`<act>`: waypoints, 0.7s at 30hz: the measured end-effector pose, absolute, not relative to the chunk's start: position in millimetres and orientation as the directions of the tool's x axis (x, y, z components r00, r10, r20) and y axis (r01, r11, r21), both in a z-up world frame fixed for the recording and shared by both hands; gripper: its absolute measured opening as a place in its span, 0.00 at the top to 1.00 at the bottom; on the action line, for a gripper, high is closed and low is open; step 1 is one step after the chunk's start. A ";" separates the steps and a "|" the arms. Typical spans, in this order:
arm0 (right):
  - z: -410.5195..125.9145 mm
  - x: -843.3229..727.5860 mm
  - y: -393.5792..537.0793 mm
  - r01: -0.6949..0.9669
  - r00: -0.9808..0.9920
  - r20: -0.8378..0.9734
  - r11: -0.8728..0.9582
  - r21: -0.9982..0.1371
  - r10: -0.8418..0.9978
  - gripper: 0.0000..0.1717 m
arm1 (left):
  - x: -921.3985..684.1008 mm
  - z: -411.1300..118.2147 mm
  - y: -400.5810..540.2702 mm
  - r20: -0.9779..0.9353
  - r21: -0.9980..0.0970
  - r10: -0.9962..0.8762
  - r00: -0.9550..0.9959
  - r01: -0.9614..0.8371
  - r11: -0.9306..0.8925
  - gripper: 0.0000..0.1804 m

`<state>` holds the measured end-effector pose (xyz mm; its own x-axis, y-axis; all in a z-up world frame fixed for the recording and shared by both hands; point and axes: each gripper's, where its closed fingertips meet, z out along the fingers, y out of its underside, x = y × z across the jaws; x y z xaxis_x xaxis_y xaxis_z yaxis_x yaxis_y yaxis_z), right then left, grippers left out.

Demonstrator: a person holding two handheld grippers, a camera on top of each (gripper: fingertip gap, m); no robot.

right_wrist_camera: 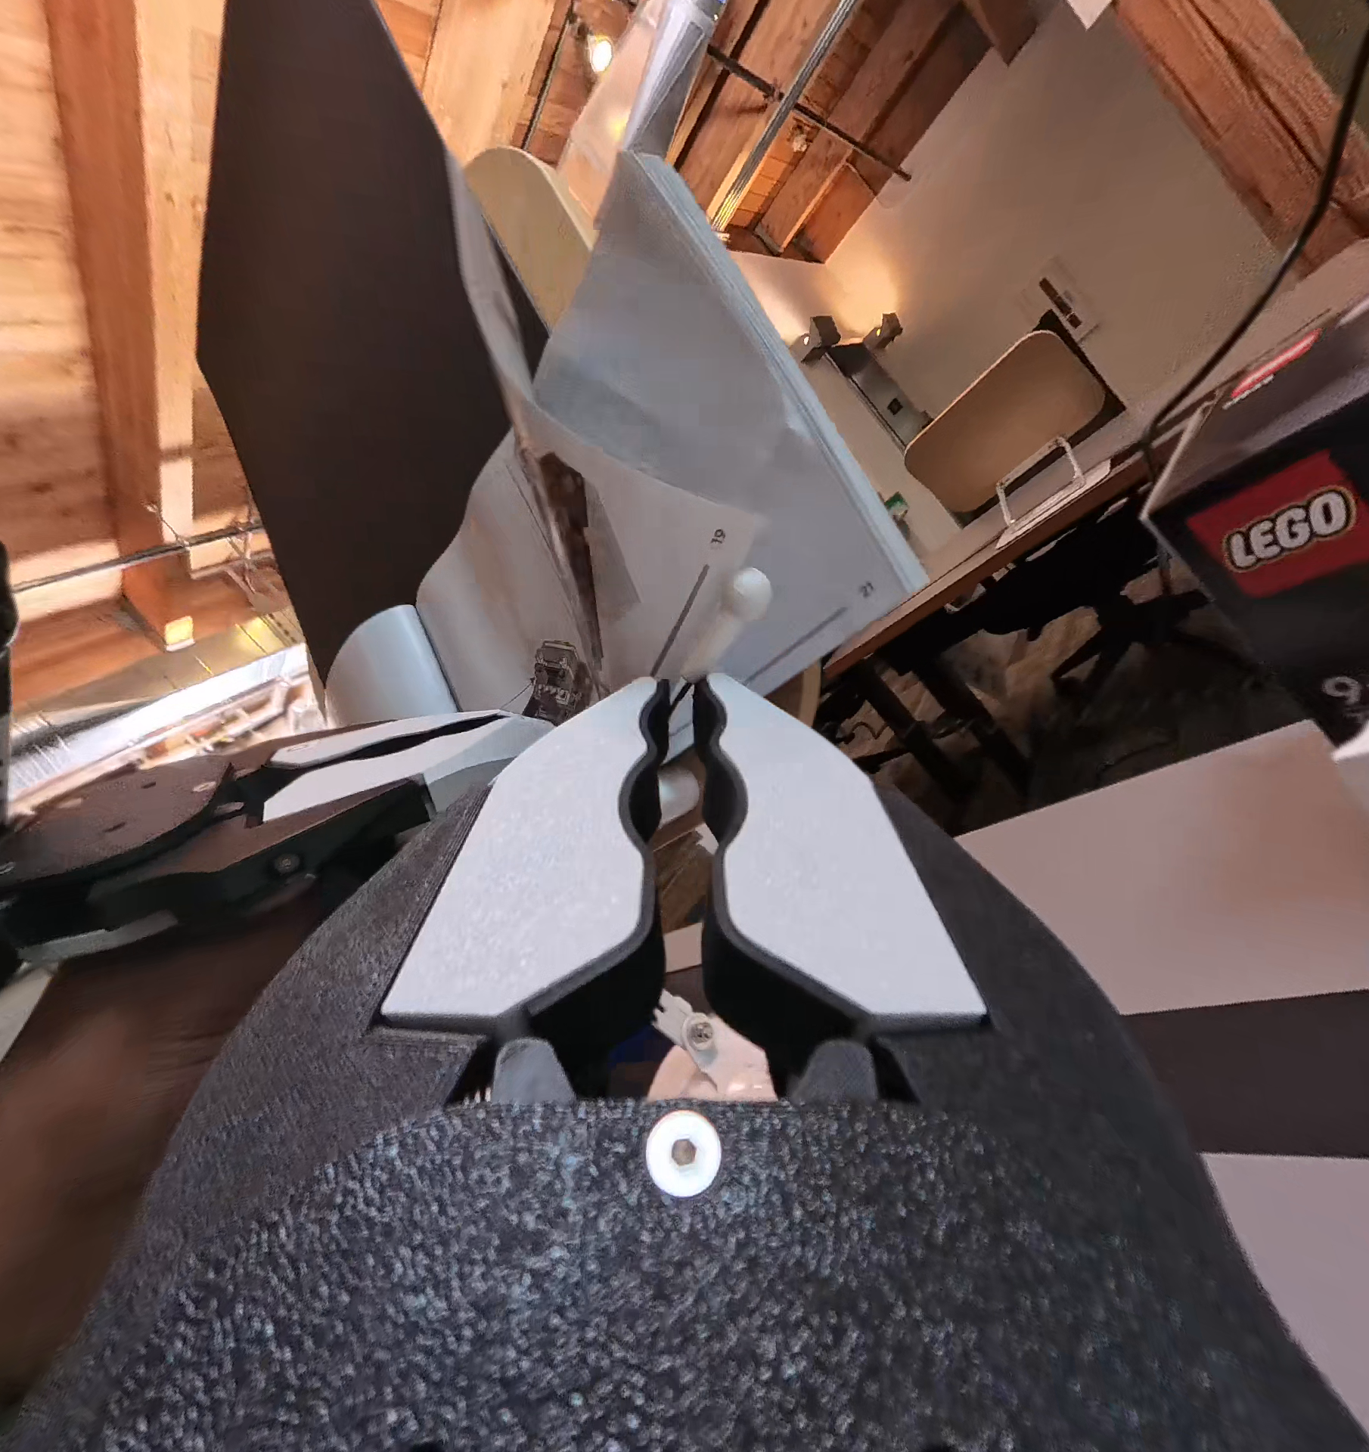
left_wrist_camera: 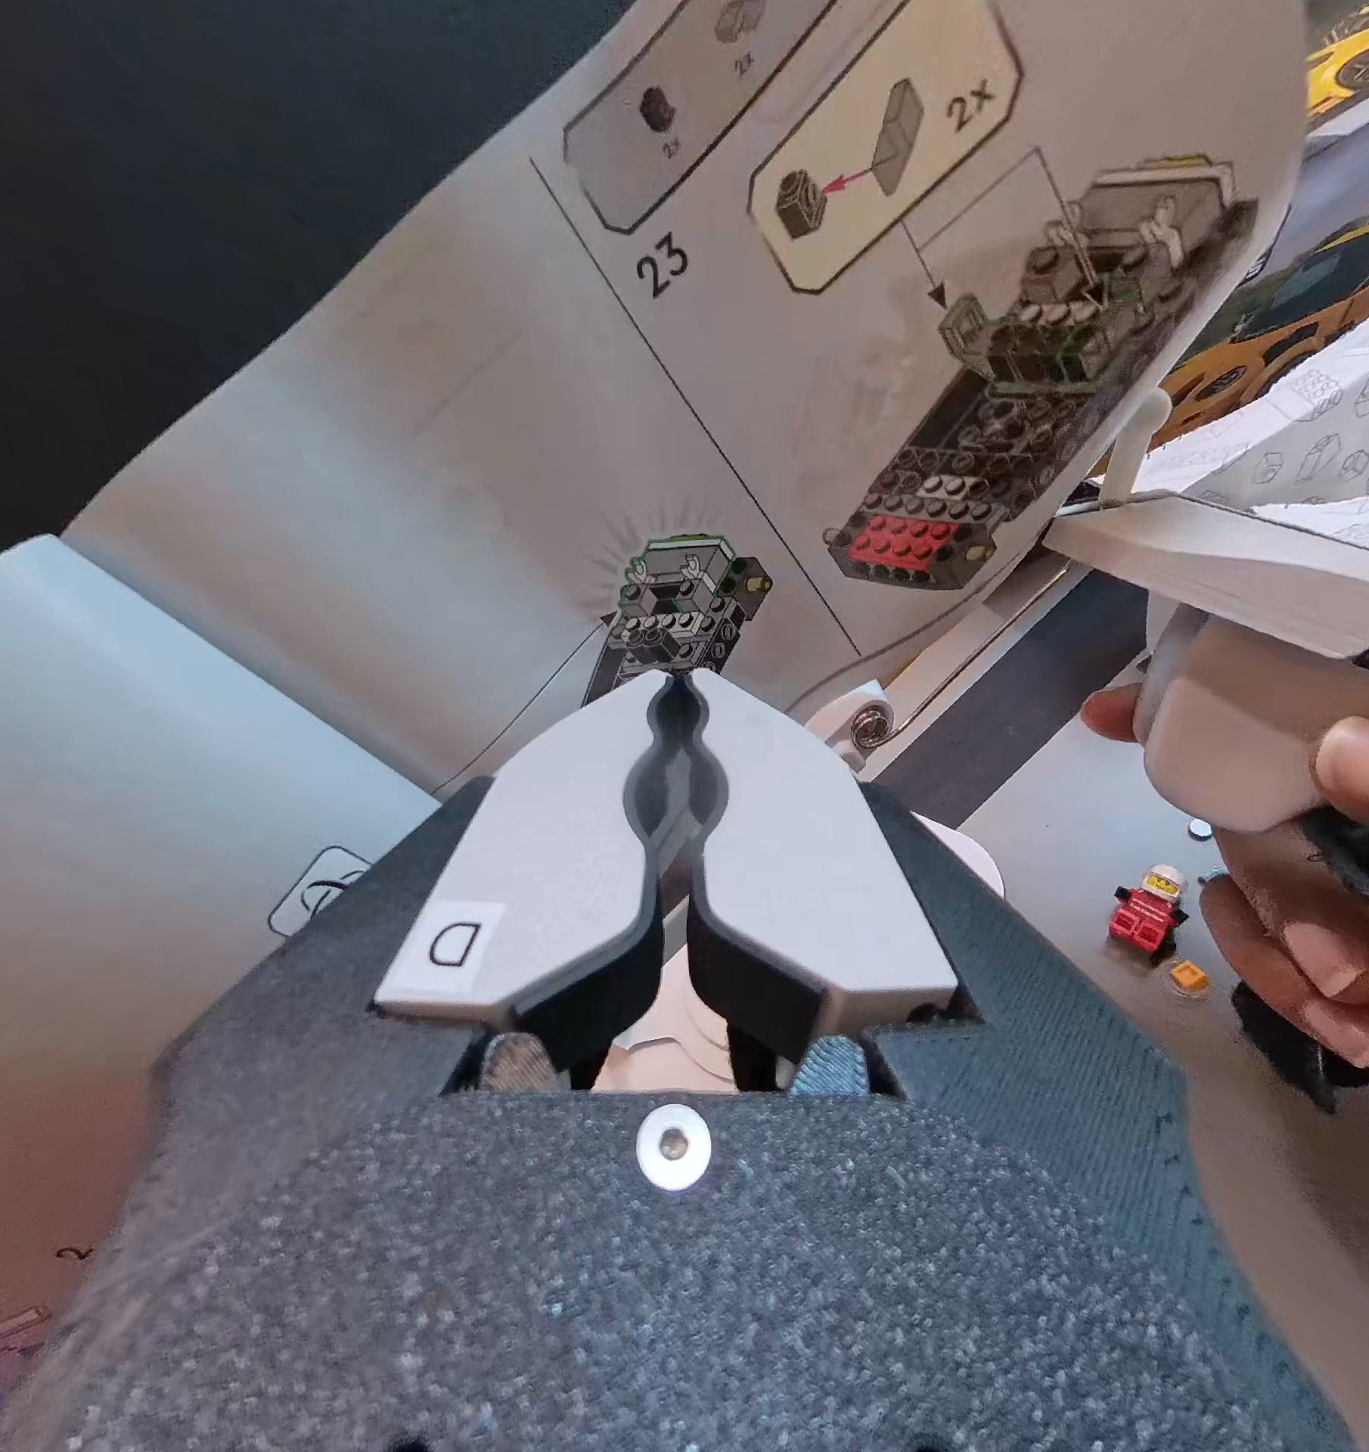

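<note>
Wooden ceiling (right_wrist_camera: 53, 236) in right view only — both fingers closed — left (left_wrist_camera: 677, 682) on booklet page (left_wrist_camera: 430, 440), right (right_wrist_camera: 685, 685) likewise.

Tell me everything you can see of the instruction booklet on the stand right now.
The instruction booklet is thin, pale grey paper with printed brick-building diagrams, propped open on a white stand. Its dark cover curls outward and several pages fan loose, one mid-turn. The left claw is shut with its tips at the open page; the right claw, slightly apart, sits at the lower page edges by a white peg.
</note>
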<state>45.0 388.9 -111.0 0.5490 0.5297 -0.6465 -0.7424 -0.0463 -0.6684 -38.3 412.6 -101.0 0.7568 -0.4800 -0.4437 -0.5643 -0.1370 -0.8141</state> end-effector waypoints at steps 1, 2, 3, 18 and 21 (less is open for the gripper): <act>-110.6 44.7 388.5 -0.733 0.562 -0.638 -0.040 -0.679 0.527 0.97 | -38.2 -101.0 412.7 -0.438 -0.817 -0.481 0.760 -0.560 -0.140 1.00; -111.2 44.9 388.3 -0.735 0.560 -0.642 -0.043 -0.677 0.524 0.97 | -38.2 -101.0 412.8 -0.432 -0.819 -0.483 0.762 -0.555 -0.142 1.00; -113.3 45.3 388.8 -0.751 0.538 -0.661 -0.059 -0.658 0.524 0.97 | -38.2 -100.9 413.1 -0.426 -0.822 -0.485 0.764 -0.550 -0.145 1.00; -115.7 41.9 382.9 -0.689 0.617 -0.594 -0.012 -0.725 0.516 0.99 | -38.0 -100.9 414.4 -0.422 -0.828 -0.476 0.772 -0.542 -0.145 1.00; -110.9 41.1 386.8 -0.623 0.672 -0.528 0.010 -0.782 0.520 0.98 | -38.1 -100.9 414.1 -0.422 -0.829 -0.478 0.771 -0.541 -0.141 1.00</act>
<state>41.1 386.8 -110.9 0.6715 0.5198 -0.5281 -0.6227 0.0097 -0.7824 -38.1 414.1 -100.9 0.7707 -0.4776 -0.4218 -0.5411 -0.1411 -0.8290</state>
